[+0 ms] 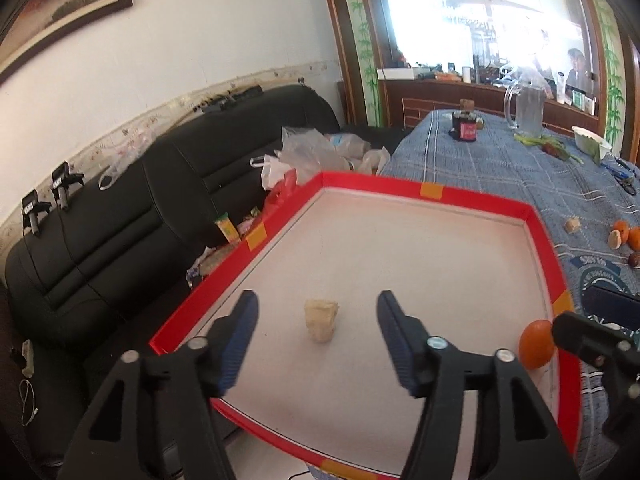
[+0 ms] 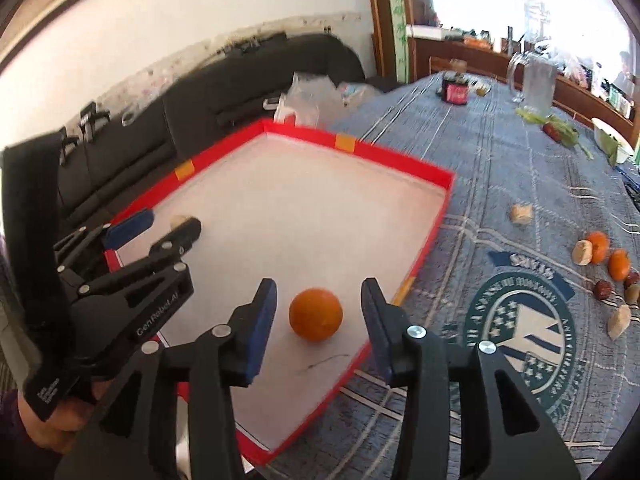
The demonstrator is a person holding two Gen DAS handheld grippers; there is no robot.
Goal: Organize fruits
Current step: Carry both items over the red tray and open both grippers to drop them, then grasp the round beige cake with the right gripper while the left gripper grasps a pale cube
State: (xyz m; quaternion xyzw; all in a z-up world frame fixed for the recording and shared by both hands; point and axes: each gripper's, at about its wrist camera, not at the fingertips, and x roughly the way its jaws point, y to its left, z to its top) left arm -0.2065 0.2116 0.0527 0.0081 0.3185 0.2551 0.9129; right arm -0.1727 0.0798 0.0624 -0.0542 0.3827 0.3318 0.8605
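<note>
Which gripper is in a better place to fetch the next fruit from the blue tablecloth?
Probably the right gripper. It is open over the orange at the tray edge beside the loose fruits. The left gripper is open over the pale piece, farther from them.

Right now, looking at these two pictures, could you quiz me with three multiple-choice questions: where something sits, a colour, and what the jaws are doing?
1. Where is the round orange?
A. Inside the tray
B. On the sofa
C. In the glass jug

2. What colour is the rim of the tray?
A. Green
B. Red
C. Black

3. How do the jaws of the right gripper stand?
A. Shut on the orange
B. Open, with the orange between them untouched
C. Shut on nothing

Answers: 1 A, it rests on the tray's white floor near a corner. 2 B, the wall is red with orange tape patches. 3 B, a gap shows on both sides of the orange.
</note>
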